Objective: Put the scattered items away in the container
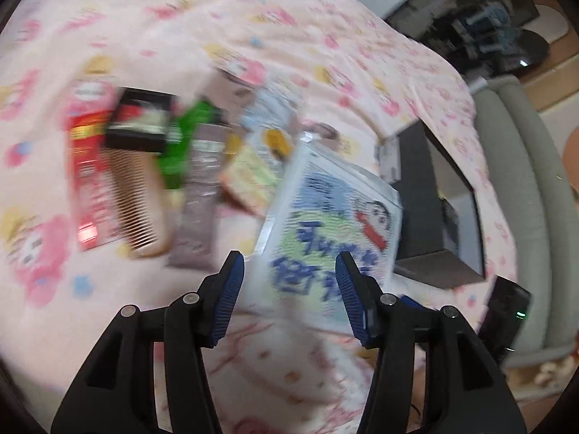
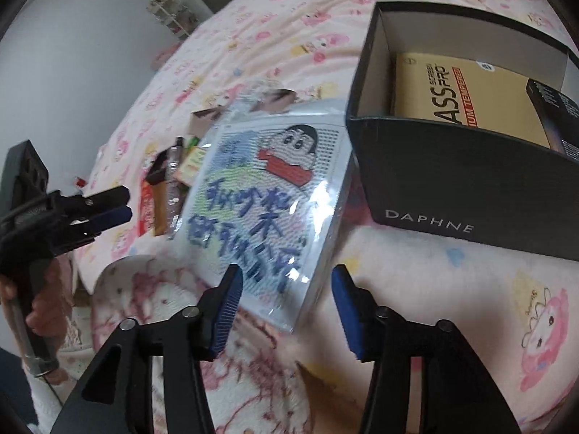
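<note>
Scattered items are lying on the bed (image 2: pixel 416 289), so we're going biggest first: the black box (image 2: pixel 452 181) is sitting right beside the cartoon picture pack (image 2: pixel 260 195), probably to keep drops short. We're hovering the right gripper (image 2: pixel 286 300) over the pack's near edge, jaws spread, pinching nothing. The left gripper (image 1: pixel 286 289) is spread too. The comb (image 1: pixel 139 199) and snack packets (image 1: pixel 87 166) are waiting further off.

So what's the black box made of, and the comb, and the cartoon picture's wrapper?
Black box: looks like matte cardboard, pale raw inside walls. Comb: probably wood or wood-coloured plastic, tan with fine teeth; too blurred to be sure. Cartoon picture: sleeve seems clear glossy plastic, with bright glare patches.
</note>
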`<state>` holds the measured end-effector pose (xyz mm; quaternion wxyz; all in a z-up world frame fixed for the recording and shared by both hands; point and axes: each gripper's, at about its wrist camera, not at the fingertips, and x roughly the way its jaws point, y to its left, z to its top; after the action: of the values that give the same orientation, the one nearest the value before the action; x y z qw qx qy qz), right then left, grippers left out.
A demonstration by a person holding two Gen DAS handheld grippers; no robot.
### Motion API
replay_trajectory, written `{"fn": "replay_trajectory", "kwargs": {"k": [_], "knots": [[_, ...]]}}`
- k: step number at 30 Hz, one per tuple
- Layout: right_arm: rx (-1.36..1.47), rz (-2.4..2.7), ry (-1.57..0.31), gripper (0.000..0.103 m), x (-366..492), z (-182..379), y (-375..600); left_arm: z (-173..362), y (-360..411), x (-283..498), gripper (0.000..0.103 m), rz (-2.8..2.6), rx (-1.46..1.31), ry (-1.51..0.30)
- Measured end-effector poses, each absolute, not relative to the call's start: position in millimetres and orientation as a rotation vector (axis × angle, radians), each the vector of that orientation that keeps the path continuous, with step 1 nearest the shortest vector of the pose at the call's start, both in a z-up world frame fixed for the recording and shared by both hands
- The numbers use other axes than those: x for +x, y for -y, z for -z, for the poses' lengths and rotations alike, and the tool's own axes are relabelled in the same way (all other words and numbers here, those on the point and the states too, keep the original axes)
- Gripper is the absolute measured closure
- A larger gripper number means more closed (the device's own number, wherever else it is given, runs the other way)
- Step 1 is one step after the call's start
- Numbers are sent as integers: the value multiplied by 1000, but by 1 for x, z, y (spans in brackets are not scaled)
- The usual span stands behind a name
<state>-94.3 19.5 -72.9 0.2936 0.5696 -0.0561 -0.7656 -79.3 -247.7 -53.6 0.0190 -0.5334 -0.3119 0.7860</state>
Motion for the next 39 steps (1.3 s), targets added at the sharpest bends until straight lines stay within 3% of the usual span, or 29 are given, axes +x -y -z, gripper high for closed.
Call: {"fn": "replay_trajectory", "kwargs": {"k": [2, 6, 9, 13, 17, 22, 31, 39], "knots": [[1545, 2026, 169, 54, -105, 84, -13, 63, 242, -95, 48, -2403, -1683, 942], [1580, 1998, 167, 49, -121, 100, 1, 107, 239, -134, 47, -2404, -1986, 799], [1566, 2014, 139, 56, -121, 98, 5, 117, 239, -140, 42, -2273, -1980, 909], [1448, 2060, 163, 61, -110, 67, -8, 89, 218, -123, 45, -2369, -1906, 713], [1276, 2168, 130, 61, -94, 15, -27, 48, 196, -94, 45, -2407, -1759, 693], [1179, 2137, 217, 63, -76, -22, -60, -6, 182, -62, 45, -2550, -1616, 643], [1138, 2075, 294, 63, -58, -32, -75, -42, 162, -31, 46, -2661, -1545, 665], [1225, 2004, 261, 63, -31, -5, -81, -18, 147, -13, 46, -2652, -1681, 559]]}}
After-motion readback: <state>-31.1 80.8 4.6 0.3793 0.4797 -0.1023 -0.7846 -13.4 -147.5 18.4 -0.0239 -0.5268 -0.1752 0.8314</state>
